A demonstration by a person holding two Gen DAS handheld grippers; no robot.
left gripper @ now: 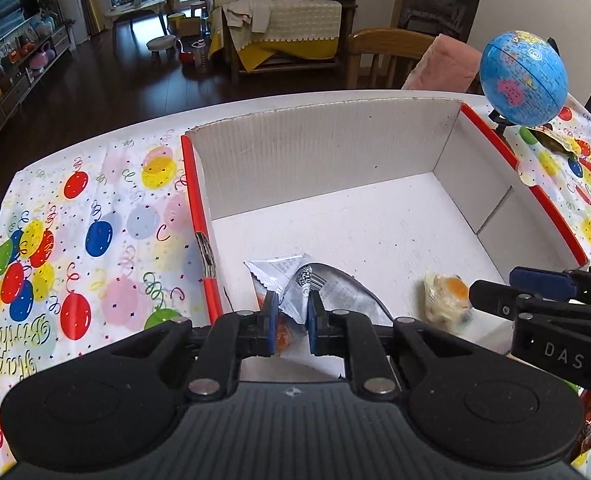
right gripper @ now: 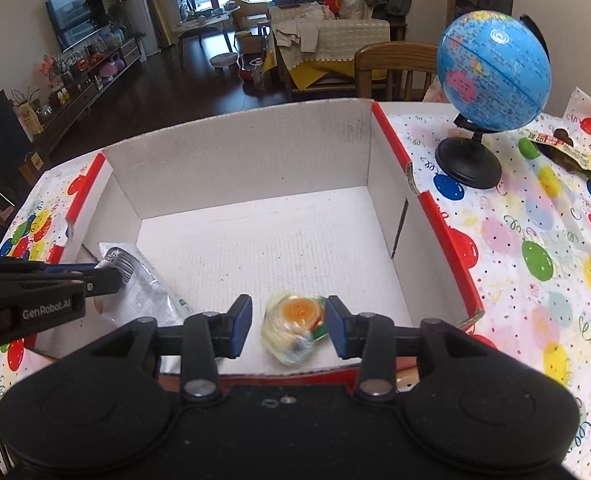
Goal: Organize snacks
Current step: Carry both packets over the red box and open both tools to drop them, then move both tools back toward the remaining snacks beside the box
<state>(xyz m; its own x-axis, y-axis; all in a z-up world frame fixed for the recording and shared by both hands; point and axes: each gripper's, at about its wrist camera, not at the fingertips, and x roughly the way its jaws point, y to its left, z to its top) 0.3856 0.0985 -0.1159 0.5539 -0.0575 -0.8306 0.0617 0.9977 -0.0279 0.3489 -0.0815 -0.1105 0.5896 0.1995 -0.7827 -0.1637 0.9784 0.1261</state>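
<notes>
**Snack box, two items going in**

Landmark: the white cardboard box (right gripper: 255, 240) with red rims, standing on the table (left gripper: 75, 216) under a balloon-print cloth.

Item 1. Silver foil snack packet (left gripper: 295, 280), inside the box at its near-left corner. My left gripper (left gripper: 289, 312) had its jaws drawn nearly together, pinching the packet's near edge.

Item 2. Round clear-wrapped sweet with an orange centre (right gripper: 295, 322), on the box floor against the near wall. My right gripper (right gripper: 289, 326) straddled it with jaws spread; I saw a gap at the left pad, and the right pad looked close to the wrapper, though I could not tell whether it touched.

Step in hand, as I judged it: depositing both snacks. Next, I reckoned, the left jaws needed to part to free the packet, then both grippers had to lift out over the near wall.

Surroundings: a globe on a black stand (right gripper: 491, 76) just right of the box; a dark snack packet (right gripper: 567, 152) beyond it, likely still to collect. The globe and the box's right wall stood in that path.
</notes>
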